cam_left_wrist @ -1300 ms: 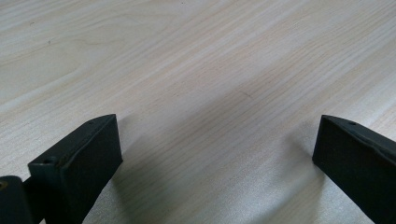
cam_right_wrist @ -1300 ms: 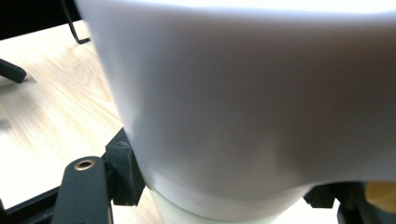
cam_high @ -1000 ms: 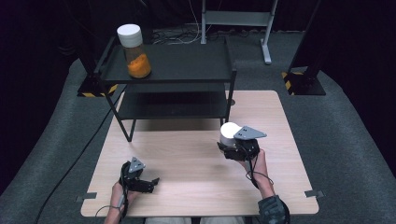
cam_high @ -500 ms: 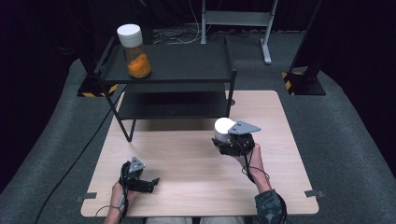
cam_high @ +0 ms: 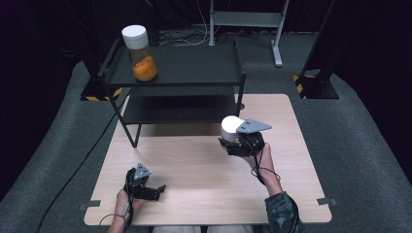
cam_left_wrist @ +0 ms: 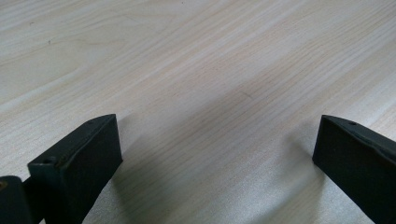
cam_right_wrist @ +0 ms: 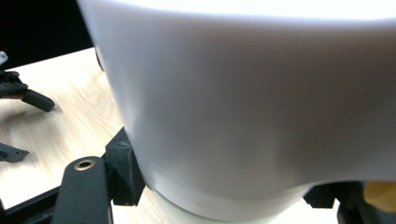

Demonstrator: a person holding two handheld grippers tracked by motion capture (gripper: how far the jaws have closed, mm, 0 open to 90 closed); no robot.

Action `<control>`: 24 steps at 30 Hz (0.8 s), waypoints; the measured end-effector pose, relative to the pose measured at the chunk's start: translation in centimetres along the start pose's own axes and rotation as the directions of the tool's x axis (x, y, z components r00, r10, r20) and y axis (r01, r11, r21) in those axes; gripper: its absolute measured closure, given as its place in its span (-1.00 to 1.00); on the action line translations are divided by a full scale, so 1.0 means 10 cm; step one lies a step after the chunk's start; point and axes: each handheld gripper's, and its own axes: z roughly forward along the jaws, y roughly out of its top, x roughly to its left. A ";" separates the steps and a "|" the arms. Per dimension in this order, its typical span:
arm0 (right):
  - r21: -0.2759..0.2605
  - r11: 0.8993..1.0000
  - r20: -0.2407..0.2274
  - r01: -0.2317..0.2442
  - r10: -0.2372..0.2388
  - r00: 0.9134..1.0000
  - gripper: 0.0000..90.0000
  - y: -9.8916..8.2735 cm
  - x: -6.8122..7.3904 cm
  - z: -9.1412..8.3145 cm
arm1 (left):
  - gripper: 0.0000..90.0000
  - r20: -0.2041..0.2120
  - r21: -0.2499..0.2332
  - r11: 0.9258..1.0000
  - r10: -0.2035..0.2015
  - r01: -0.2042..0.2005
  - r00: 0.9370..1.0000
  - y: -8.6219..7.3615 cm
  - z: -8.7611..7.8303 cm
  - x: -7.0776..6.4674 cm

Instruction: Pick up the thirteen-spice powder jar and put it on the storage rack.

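Dark carpet is surrounding the pale wooden surface (cam_high: 194, 165). Near its front left corner, the left tongs (cam_high: 154, 190) are resting released, jaws wide apart over bare wood. Toward the right edge, the right tongs (cam_high: 232, 143) are clenching a white-capped jar (cam_high: 232, 127), carrying it above the surface. The jar is standing upright, long axis vertical, cap pointing up. Keeping it level and the squeeze steady is probably wise while lifting toward the black shelf (cam_high: 194, 68), where a matching jar (cam_high: 138, 53) of orange contents is standing at the far left.
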 end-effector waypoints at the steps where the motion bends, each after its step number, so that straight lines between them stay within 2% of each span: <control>1: -0.002 1.000 -0.004 0.000 0.000 1.000 -0.32 0.01 -0.01 -0.01 | -0.98 0.000 0.000 1.000 0.000 0.000 1.000 0.00 0.00 0.00; 24: -0.035 0.999 -0.041 0.015 -0.017 0.999 -0.32 0.44 -0.12 -0.15 | -0.98 0.000 0.000 1.000 0.000 0.000 1.000 0.00 0.00 0.00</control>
